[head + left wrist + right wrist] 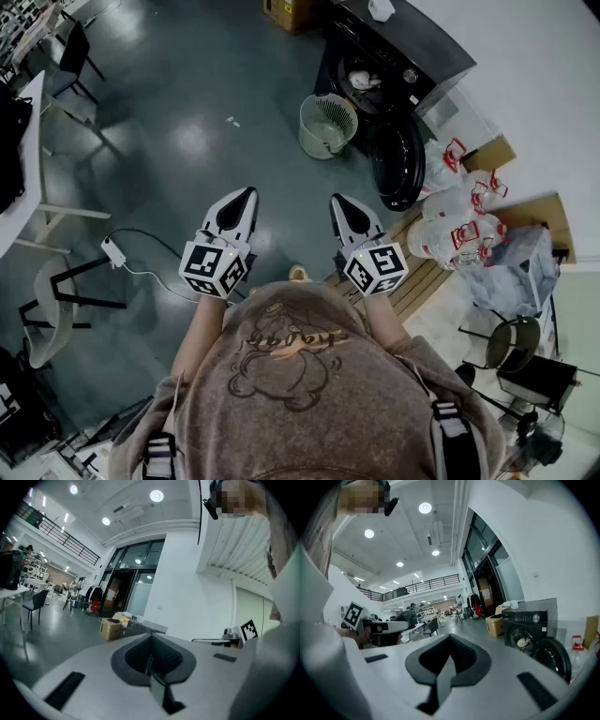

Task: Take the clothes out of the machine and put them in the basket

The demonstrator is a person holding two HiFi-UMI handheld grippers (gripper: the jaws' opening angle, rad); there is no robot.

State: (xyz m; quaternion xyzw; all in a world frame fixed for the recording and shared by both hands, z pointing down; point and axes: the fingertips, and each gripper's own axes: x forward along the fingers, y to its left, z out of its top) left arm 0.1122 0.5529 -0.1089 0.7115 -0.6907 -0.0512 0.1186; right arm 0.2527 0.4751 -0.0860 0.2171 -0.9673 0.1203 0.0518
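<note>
Your left gripper (247, 193): lower centre of head view, jaws pressed together, gripping nothing. Your right gripper (336, 200): just right of it, jaws likewise closed and empty. Both well apart from washing machine (403, 52), upper right of frame. Machine door (397, 164) swung open. Pale clothes (364, 80) inside drum. Basket (328, 124) upright on floor, just left of door.

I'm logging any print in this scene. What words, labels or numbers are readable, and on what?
Nothing reads clearly.
Shirt: curly lettering on the front, too warped to read.
Washing machine: panel marks too small.
Plastic bags: red marks too small to read.
</note>
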